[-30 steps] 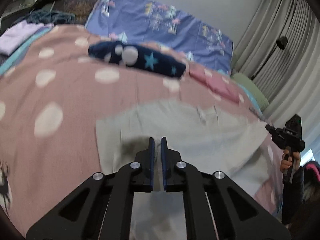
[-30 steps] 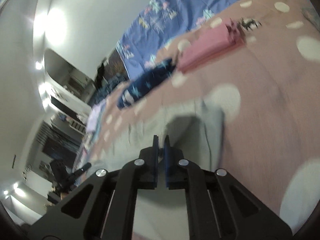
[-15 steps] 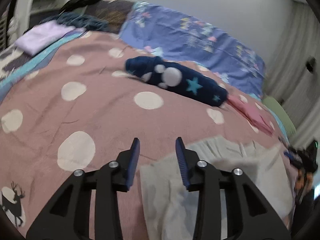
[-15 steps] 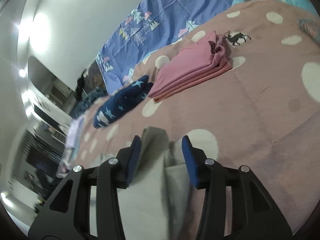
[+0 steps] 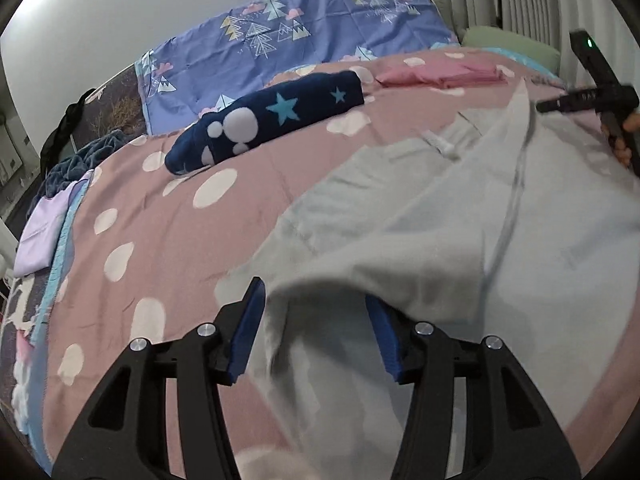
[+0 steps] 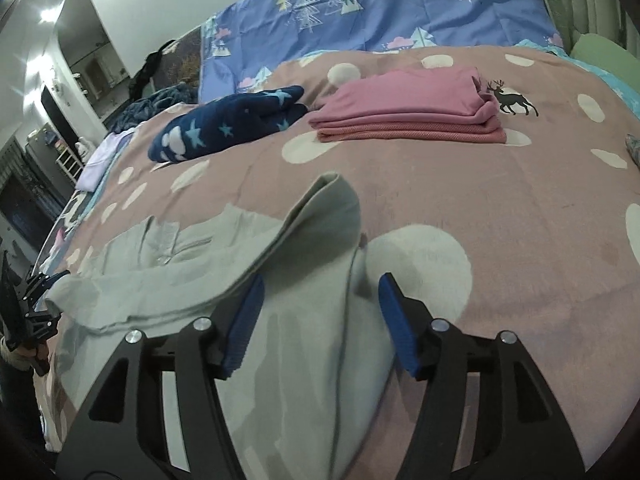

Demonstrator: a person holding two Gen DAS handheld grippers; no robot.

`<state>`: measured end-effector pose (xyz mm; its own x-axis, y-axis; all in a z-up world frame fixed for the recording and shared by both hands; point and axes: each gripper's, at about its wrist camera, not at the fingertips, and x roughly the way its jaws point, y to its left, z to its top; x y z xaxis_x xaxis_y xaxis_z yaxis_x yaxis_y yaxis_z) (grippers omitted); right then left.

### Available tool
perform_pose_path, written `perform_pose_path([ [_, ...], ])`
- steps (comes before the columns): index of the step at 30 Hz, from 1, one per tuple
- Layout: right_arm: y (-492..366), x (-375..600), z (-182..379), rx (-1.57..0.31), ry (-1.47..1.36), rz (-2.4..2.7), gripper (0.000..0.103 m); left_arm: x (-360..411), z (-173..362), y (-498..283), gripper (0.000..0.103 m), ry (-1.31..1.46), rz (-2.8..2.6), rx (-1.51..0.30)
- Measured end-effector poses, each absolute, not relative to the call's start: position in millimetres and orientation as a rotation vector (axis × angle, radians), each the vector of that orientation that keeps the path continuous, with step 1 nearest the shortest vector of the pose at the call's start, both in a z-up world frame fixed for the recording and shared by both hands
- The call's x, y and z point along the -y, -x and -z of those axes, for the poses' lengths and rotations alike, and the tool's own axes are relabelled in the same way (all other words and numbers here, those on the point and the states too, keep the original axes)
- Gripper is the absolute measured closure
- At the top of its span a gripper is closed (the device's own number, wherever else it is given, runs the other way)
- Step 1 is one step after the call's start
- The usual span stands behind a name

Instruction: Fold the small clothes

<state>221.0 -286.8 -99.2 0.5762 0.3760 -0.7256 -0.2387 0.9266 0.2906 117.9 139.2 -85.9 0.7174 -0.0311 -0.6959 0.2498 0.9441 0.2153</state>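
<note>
A pale grey garment [image 5: 440,232] lies folded over on the pink dotted blanket [image 5: 168,208]. My left gripper [image 5: 316,332] is open, with a fold of the grey cloth bulging between its blue pads. My right gripper [image 6: 320,320] is open too, straddling the other end of the grey garment [image 6: 280,280], whose top layer rises in a peak. The right gripper also shows at the right edge of the left wrist view [image 5: 592,92], and the left gripper at the left edge of the right wrist view [image 6: 24,304].
A folded navy star-print garment [image 5: 272,120] [image 6: 224,124] and a folded pink stack [image 6: 412,112] [image 5: 440,74] lie farther up the bed. A blue tree-print pillow [image 6: 380,8] is behind them. A lilac folded piece [image 5: 44,232] sits at the left edge.
Both grippers were shut on the grey garment a second ago. They have opened and let it go, and it now lies folded over on the blanket.
</note>
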Motion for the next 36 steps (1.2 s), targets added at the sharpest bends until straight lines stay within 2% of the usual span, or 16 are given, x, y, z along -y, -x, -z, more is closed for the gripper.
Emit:
perform_pose_path([
  [4, -242.6, 288.4, 98.5, -0.900, -0.194, -0.317, 0.042, -139.9, 78.1, -160.2, 0.050, -0.232, 0.119, -0.729],
  [9, -270.1, 306.8, 98.9, -0.917, -0.332, -0.285, 0.043, -174.6, 93.3, -219.8, 0.051, -0.074, -0.058, -0.849],
  [14, -273.6, 313.8, 102.5, -0.929, -0.412, -0.368, 0.055, -191.7, 88.0, -207.7, 0.051, 0.085, 0.101, -0.847],
  [16, -277.1, 310.3, 105.0, -0.939, -0.415, -0.386, 0.067, -189.3, 91.4, -210.9, 0.051, 0.074, 0.112, -0.880],
  [17, -278.9, 308.4, 105.6, -0.943, -0.419, -0.393, 0.071, -187.9, 94.5, -213.6, 0.054, 0.075, 0.117, -0.899],
  [18, -280.1, 306.4, 105.6, -0.946, -0.424, -0.402, 0.083, -186.4, 97.7, -215.3, 0.079, 0.082, 0.126, -0.912],
  [19, -280.7, 303.4, 104.7, -0.945, -0.430, -0.422, 0.100, -187.6, 99.9, -217.9, 0.102, 0.107, 0.144, -0.918],
  [26, -256.3, 311.2, 60.0, -0.781, -0.482, -0.501, 0.100, -190.6, 41.9, -179.5, 0.101, 0.072, 0.099, -0.691],
  [29, -262.9, 309.8, 66.5, -0.818, -0.426, -0.436, 0.095, -200.5, 51.2, -186.6, 0.098, 0.046, 0.060, -0.730],
  [32, -274.0, 313.5, 100.3, -0.918, -0.460, -0.350, 0.093, -208.7, 86.3, -200.5, 0.089, 0.047, -0.001, -0.841],
  [35, -265.0, 324.2, 114.8, -0.922, -0.519, -0.344, 0.092, -210.7, 95.8, -190.8, 0.082, 0.059, -0.032, -0.858],
  [36, -259.9, 330.9, 114.2, -0.911, -0.531, -0.348, 0.088, -208.9, 93.4, -185.0, 0.078, 0.043, -0.043, -0.851],
])
